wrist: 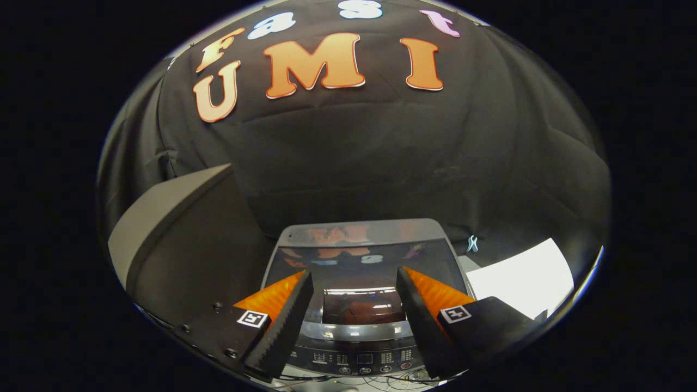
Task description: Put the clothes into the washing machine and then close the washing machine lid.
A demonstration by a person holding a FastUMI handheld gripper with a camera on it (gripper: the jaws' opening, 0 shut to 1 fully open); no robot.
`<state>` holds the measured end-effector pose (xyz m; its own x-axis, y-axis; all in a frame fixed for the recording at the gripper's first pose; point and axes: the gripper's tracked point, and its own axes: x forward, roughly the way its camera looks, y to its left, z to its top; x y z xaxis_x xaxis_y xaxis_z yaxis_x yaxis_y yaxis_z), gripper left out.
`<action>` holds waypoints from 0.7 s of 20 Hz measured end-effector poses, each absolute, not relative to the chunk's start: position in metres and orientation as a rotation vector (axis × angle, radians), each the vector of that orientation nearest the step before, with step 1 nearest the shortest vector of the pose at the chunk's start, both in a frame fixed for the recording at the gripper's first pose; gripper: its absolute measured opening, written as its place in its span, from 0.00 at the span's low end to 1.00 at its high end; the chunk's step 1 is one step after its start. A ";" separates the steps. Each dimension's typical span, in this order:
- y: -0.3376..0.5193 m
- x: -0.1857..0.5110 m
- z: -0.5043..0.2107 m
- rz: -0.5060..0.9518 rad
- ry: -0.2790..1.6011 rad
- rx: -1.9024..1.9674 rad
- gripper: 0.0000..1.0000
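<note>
A top-loading washing machine (359,231) stands below me against the black cloth wall. Its dark glass lid (359,261) lies flat over the tub and mirrors the wall. Through the lid's clear window I see something reddish, blurred, inside the drum (362,310). The control panel (356,359) runs along the machine's near edge, under my fingers. My gripper (354,275) hovers above the lid, open, its fingers spread wide on either side of the window with nothing between them.
A large grey slanted panel (163,218) rises to the left of the machine. A white sheet (523,283) lies to the right of it. A small pale clip (472,243) hangs on the cloth wall behind the machine's right corner.
</note>
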<state>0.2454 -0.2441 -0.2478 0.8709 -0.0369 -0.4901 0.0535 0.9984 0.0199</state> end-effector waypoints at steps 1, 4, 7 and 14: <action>-0.244 0.244 -0.237 -0.049 0.490 0.025 0.99; -0.242 0.236 -0.205 -0.062 0.447 -0.009 0.99; -0.234 0.229 -0.167 -0.062 0.387 -0.004 0.99; -0.201 0.204 -0.053 -0.067 0.193 -0.054 0.99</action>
<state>0.2040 -0.2007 -0.0534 0.9792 -0.0714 -0.1897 0.0611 0.9963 -0.0598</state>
